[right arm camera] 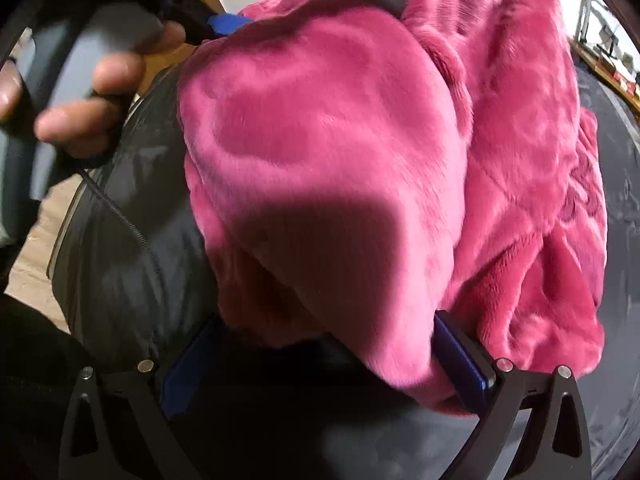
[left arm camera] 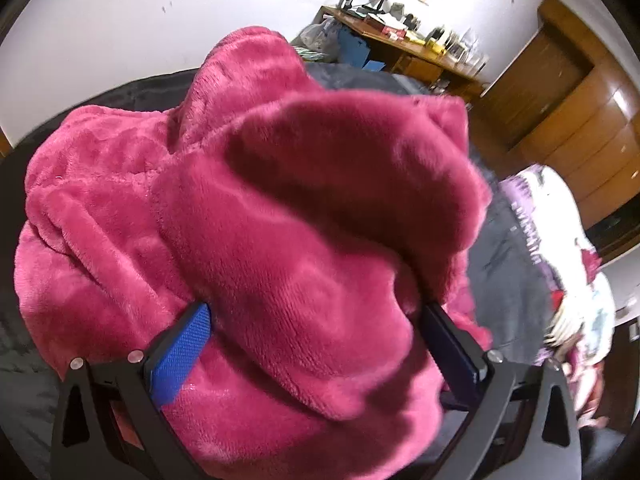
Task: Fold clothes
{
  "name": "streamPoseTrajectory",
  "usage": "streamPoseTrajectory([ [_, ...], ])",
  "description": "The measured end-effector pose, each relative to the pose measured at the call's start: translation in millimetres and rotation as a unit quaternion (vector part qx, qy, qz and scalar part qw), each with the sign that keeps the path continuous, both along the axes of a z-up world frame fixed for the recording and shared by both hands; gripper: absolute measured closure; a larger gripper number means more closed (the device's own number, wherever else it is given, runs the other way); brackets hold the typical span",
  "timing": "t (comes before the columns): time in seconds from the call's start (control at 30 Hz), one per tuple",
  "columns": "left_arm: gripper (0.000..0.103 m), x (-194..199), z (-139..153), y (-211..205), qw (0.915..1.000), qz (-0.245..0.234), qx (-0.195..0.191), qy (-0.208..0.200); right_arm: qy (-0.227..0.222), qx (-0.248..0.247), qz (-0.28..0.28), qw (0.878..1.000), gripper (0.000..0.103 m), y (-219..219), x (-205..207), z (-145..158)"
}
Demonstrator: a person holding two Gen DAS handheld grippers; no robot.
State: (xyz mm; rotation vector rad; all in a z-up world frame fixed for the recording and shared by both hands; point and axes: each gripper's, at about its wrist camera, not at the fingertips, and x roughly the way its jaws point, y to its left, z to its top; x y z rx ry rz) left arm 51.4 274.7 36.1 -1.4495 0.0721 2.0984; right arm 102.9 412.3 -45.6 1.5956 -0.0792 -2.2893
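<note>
A thick pink fleece garment (left arm camera: 120, 220) lies bunched on a dark bed cover (left arm camera: 140, 92). A raised fold of it bulges between the wide-apart fingers of my left gripper (left arm camera: 316, 312), whose blue pads (left arm camera: 180, 356) flank the fleece. In the right wrist view the same pink fleece (right arm camera: 520, 160) fills the frame, and a fold hangs between the spread fingers of my right gripper (right arm camera: 326, 322). Both sets of jaws stand wide, open around the fleece. The left gripper's blue pad (right arm camera: 228, 22) and a person's hand (right arm camera: 92, 92) holding it show at the top left.
A dark padded jacket with a zipper (right arm camera: 120, 260) is at the left. A white and purple patterned cloth (left arm camera: 560, 240) lies at the right. A cluttered wooden desk (left arm camera: 420, 52) and a wooden wardrobe (left arm camera: 580, 120) stand behind the bed.
</note>
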Motion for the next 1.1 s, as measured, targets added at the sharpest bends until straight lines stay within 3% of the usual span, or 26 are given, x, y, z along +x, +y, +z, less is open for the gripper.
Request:
streamPoseTrajectory([
  [0.17, 0.001, 8.7, -9.1, -6.7, 0.9997, 0.02, -0.002, 0.017, -0.003, -0.01, -0.015, 1.0, 0.0, 27.4, -7.8, 13.2],
  [0.4, 0.001, 9.1, -18.7, -20.7, 0.9982, 0.049, 0.016, 0.031, 0.107, -0.032, -0.106, 0.988, 0.0, 110.1, -51.5, 103.4],
  [0.53, 0.001, 10.6, -20.4, -26.0, 0.9975, 0.061, 0.013, 0.035, 0.183, -0.035, -0.08, 0.979, 0.0, 101.3, -89.2, 165.3],
  [0.6, 0.001, 13.3, -24.1, -25.9, 0.9972, 0.065, 0.013, 0.036, 0.206, -0.051, -0.035, 0.977, 0.0, 57.2, -111.5, 192.2],
  [0.67, 0.001, 19.1, -25.8, -28.4, 0.9969, 0.068, 0.013, 0.038, 0.204, -0.07, 0.013, 0.976, 0.0, -9.0, -166.0, 187.7],
  [0.73, 0.001, 21.3, -28.6, -30.1, 0.9964, 0.073, 0.015, 0.041, 0.185, -0.077, 0.051, 0.978, 0.0, -30.7, -190.0, 184.0],
  [0.83, 0.001, 26.3, -32.1, -34.3, 0.9954, 0.082, 0.018, 0.046, 0.135, -0.066, 0.079, 0.985, 0.0, -26.4, -220.9, 169.3],
  [0.93, 0.001, 28.1, -32.6, -36.5, 0.9944, 0.09, 0.021, 0.051, 0.058, -0.087, 0.061, 0.993, 0.0, -15.7, -241.9, 116.8],
  [1.0, 0.001, 29.0, -33.3, -39.1, 0.9939, 0.094, 0.023, 0.053, 0.013, -0.107, 0.063, 0.992, 0.0, -10.2, -243.9, 92.9],
  [1.1, 0.001, 30.1, -34.1, -43.8, 0.9936, 0.097, 0.027, 0.053, -0.023, -0.092, 0.112, 0.989, 0.0, -13.6, -236.9, 73.4],
])
